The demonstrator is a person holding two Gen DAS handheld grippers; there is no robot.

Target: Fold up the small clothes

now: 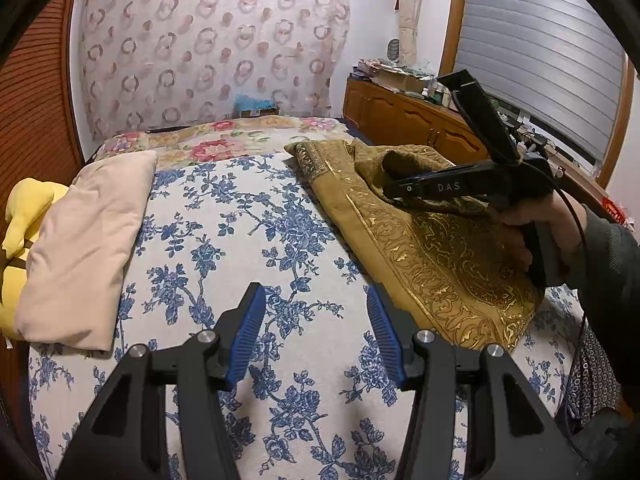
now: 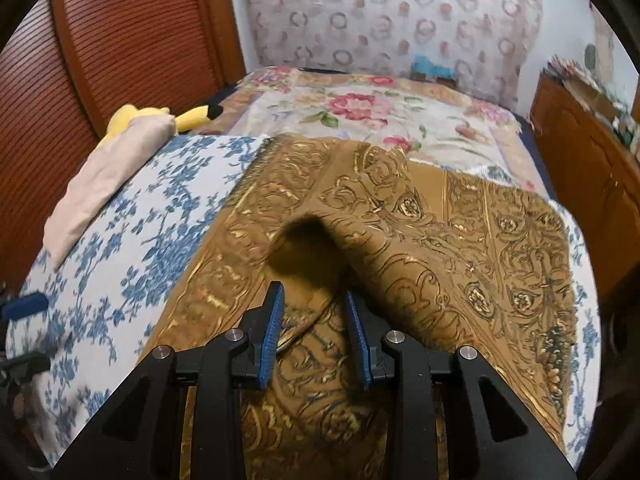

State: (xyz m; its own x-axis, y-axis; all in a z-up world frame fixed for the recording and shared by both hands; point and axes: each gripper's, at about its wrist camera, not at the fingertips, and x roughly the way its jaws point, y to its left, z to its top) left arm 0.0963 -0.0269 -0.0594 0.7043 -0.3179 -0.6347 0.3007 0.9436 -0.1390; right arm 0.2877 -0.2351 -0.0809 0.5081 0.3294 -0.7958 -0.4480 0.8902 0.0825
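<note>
Right hand-held gripper (image 2: 314, 332) straddles a raised gold cloth (image 2: 400, 248) fold.

Soft, even indoor light fills both views, without hard glare. The left wrist view is sharp; the right wrist view is smeared by motion blur, most on the blue-flowered bedspread (image 2: 120, 248). A dark shadow sits in a fold of the gold cloth (image 2: 400, 248). Fisheye bending curves the walls, and black vignetting rings the corners.
</note>
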